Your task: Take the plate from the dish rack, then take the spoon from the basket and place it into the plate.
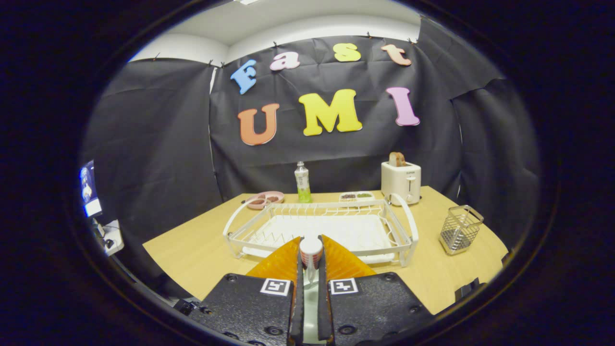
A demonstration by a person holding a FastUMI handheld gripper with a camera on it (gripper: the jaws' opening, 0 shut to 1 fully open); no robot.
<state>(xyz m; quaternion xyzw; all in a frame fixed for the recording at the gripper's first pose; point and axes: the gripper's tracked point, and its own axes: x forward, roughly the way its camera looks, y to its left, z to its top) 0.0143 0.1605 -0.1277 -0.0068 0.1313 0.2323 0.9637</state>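
Gripper (pixel 311 250) at bottom centre of the frame, its two orange fingers (pixel 281 263) drawn close together and clamped on a spoon (pixel 311 252); the rounded white end with reddish marking stands up between the fingertips, the rest runs down the narrow gap between the black finger mounts and is hard to follow. Just beyond the fingertips, mid-frame, white wire dish rack (pixel 319 226) on the wooden table (pixel 192 250), its near edge partly covered by the fingers; the drip tray inside looks bare. Right of the rack, well apart from it, a wire mesh basket (pixel 460 229), leaning slightly; contents cannot be made out. Along the table's far edge: pink plate (pixel 265 198) holding small dark items, too small to identify; clear bottle (pixel 302 182) with green liquid; divided tray (pixel 356 196) with dark and green bits; white toaster (pixel 401 181) with a slice of bread (pixel 397 159) poking out. At the left edge of the frame, a lit screen (pixel 89 188), cut off and unreadable.
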